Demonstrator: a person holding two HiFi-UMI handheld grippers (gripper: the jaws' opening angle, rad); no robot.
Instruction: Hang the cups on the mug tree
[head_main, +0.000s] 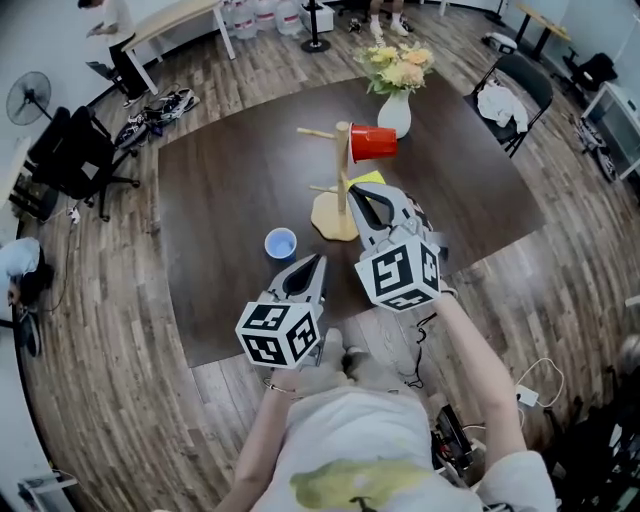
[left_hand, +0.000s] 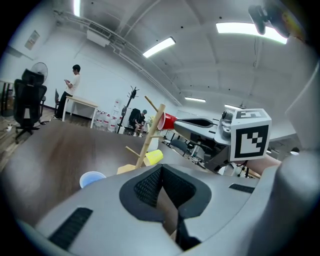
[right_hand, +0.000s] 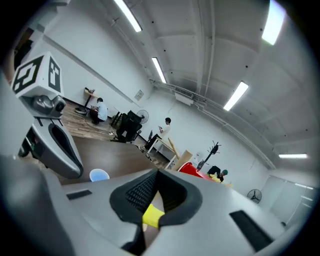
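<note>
Dark worktop (head_main: 230, 180) carries the mug tree (head_main: 342, 150), with a red cup (head_main: 373, 142) already on its upper peg. The right gripper (right_hand: 157, 172) is clamped on the rim of the yellow cup (head_main: 368, 178) beside the trunk, probably so it can be lifted to a peg. The left gripper (left_hand: 161, 168) is closed and empty near the blue cup (head_main: 281, 243), which is not yet hung.

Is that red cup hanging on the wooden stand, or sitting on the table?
Hanging. The red cup lies sideways on an upper peg of the wooden stand, clear of the table.
</note>
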